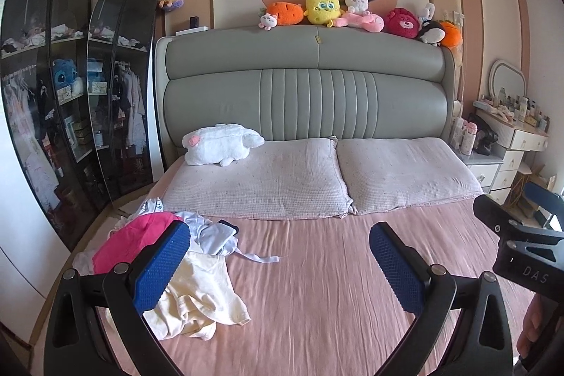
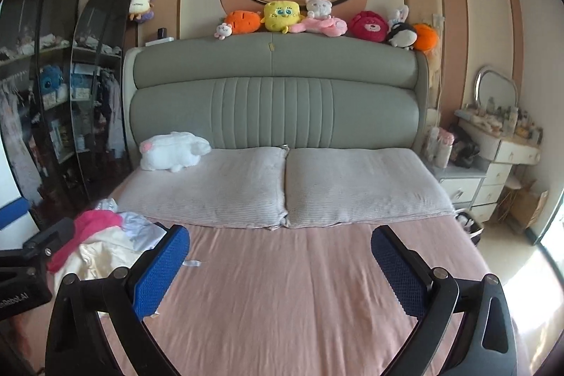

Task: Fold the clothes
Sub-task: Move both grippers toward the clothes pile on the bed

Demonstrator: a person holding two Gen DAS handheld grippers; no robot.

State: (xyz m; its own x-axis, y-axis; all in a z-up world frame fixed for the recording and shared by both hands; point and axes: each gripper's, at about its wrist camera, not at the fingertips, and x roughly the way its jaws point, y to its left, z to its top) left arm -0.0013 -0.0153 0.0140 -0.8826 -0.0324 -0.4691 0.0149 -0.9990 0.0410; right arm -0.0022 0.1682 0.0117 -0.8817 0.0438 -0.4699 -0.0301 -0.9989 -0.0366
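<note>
Clothes lie heaped at the left edge of the pink bed, pink top over cream and pale blue pieces. We hold our left gripper just right of the heap, jaws spread wide, empty. Our right gripper hangs over bare sheet, likewise wide and empty.

The bed was covered by a wrinkled pink sheet. Two pale pillows lay side by side, touching, against the headboard. A white plush toy rested on the left pillow. A heap of loose clothes lay at the bed's left edge.
</note>
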